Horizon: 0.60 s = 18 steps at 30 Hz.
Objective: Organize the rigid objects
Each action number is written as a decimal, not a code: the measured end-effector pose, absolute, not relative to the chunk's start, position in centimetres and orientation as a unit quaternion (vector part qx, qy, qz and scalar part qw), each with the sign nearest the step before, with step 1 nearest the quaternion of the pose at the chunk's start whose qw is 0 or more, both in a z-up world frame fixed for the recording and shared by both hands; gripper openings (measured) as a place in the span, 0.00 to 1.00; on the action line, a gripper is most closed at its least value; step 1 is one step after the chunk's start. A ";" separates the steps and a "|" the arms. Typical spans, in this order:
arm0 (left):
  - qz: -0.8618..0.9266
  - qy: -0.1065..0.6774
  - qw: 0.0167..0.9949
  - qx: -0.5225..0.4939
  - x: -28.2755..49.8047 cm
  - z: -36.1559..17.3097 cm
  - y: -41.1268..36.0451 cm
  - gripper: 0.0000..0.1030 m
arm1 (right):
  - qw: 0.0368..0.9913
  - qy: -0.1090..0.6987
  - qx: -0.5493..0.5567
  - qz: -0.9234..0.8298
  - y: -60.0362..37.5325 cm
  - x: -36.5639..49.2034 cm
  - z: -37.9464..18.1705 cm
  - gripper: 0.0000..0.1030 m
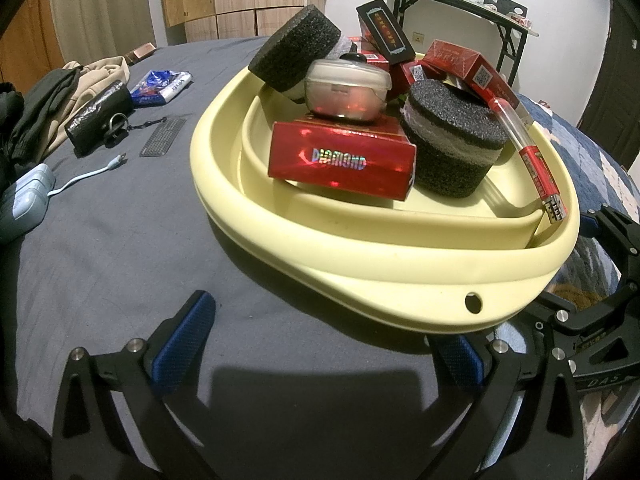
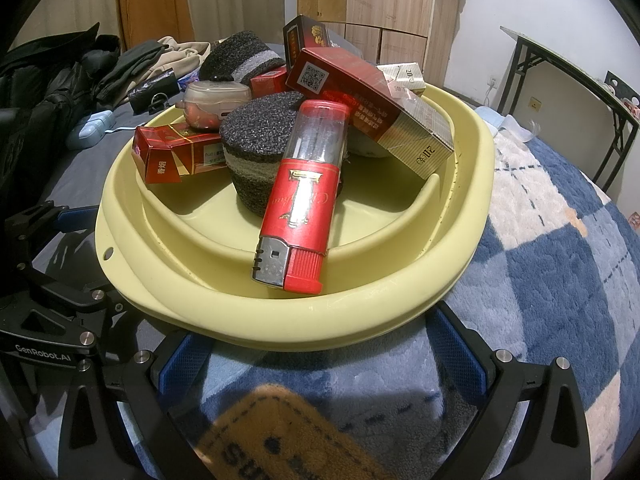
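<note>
A pale yellow basin [image 1: 400,272] [image 2: 280,320] sits on the bed, piled with rigid items. Inside lie a red "Diamond" box [image 1: 340,160], several other red cigarette boxes [image 2: 360,92], two dark foam discs [image 1: 452,148] [image 2: 260,140], a small clear lidded case [image 1: 348,88] [image 2: 212,100] and a big red lighter [image 2: 300,208] [image 1: 540,172] leaning on the rim. My left gripper [image 1: 324,344] is open just in front of the basin's near rim, nothing between its fingers. My right gripper [image 2: 320,356] is open too, its blue pads [image 2: 460,352] under the rim's edge.
A grey sheet [image 1: 100,240] covers the left of the bed, with folded clothes [image 1: 60,96], a black pouch [image 1: 100,116], a blue packet [image 1: 160,86] and a pale charger with cable [image 1: 28,196]. A blue-and-white plush blanket [image 2: 540,260] lies on the right. A folding table [image 2: 568,92] stands behind.
</note>
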<state>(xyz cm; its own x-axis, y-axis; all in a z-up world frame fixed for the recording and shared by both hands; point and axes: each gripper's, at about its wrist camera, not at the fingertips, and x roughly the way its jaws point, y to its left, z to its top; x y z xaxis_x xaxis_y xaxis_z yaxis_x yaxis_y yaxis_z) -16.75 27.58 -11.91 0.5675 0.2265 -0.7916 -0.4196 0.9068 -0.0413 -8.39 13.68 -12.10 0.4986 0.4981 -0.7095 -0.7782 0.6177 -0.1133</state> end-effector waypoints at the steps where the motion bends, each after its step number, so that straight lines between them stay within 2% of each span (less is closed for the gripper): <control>1: 0.184 0.427 0.878 -0.113 -16.7 -11.9 27.6 1.00 | 0.838 0.325 -0.215 0.381 13.8 -8.4 -12.1 1.00; 18: 0.184 0.427 0.878 -0.113 -16.8 -11.9 27.6 1.00 | 0.838 0.325 -0.215 0.381 13.7 -8.4 -12.1 1.00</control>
